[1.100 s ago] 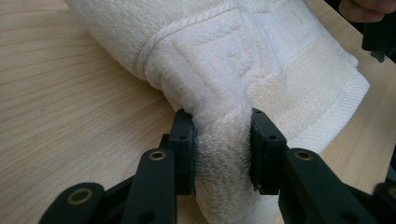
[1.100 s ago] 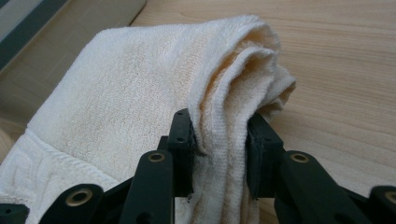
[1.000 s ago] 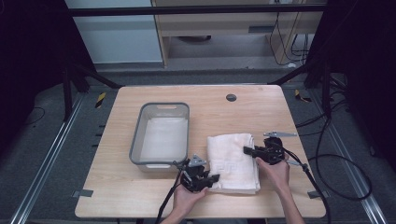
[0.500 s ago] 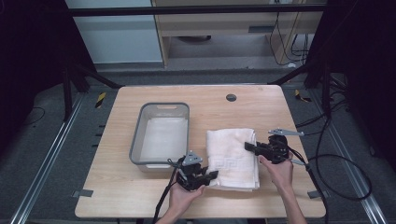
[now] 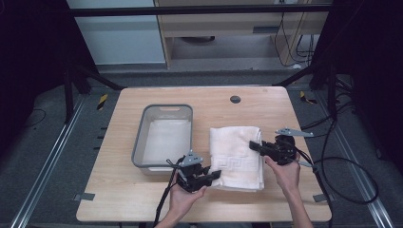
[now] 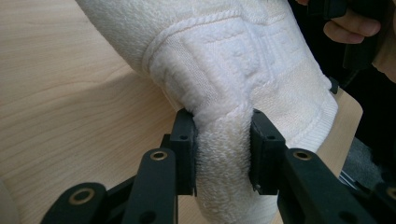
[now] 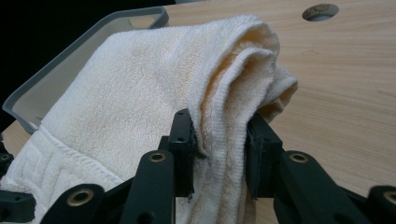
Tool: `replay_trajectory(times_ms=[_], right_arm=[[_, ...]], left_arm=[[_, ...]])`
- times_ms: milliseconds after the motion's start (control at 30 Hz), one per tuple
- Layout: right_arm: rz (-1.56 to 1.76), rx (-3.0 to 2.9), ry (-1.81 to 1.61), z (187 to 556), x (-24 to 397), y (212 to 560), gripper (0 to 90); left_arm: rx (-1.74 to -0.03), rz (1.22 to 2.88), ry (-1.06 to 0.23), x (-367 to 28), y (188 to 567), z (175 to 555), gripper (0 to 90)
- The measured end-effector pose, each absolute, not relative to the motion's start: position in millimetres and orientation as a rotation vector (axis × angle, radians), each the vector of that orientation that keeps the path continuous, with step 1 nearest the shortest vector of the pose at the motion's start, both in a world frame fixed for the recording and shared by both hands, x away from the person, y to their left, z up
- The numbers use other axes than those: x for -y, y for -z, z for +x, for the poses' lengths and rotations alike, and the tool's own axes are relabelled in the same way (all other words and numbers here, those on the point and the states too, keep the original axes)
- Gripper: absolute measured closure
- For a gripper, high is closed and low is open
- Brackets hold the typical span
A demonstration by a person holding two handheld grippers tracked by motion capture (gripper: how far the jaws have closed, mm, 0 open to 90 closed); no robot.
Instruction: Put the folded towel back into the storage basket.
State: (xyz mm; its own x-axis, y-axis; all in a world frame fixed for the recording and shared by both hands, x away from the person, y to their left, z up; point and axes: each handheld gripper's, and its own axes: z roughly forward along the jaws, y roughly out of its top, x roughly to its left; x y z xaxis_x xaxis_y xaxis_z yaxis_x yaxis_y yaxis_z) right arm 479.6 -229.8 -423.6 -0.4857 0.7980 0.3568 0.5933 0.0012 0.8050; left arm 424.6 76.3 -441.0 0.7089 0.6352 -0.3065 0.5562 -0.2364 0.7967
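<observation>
Pinching opposite edges of the folded white towel point(image 5: 236, 152), the left tool point(image 5: 212, 175) and right tool point(image 5: 255, 146) each clench a fold. It lies at the worktop's point(image 5: 119, 199) centre-right, beside the grey bin point(image 5: 164, 110), likely gripped for lifting evenly.

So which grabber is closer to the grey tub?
The left one. The left gripper bites the towel at its near corner, just beside the grey tub's front corner. The right gripper pinches the towel's far side, with the whole towel between it and the tub.
</observation>
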Motion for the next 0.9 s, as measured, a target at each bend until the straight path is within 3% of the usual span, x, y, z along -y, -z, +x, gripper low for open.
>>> replay_trajectory(times_ms=[900], right_arm=[[1.373, -2.016, -1.543, 478.2, 218.7, 397.8, 68.1]], left_arm=[[-0.879, 1.889, -0.187, -87.8, 414.1, 421.5, 66.6]])
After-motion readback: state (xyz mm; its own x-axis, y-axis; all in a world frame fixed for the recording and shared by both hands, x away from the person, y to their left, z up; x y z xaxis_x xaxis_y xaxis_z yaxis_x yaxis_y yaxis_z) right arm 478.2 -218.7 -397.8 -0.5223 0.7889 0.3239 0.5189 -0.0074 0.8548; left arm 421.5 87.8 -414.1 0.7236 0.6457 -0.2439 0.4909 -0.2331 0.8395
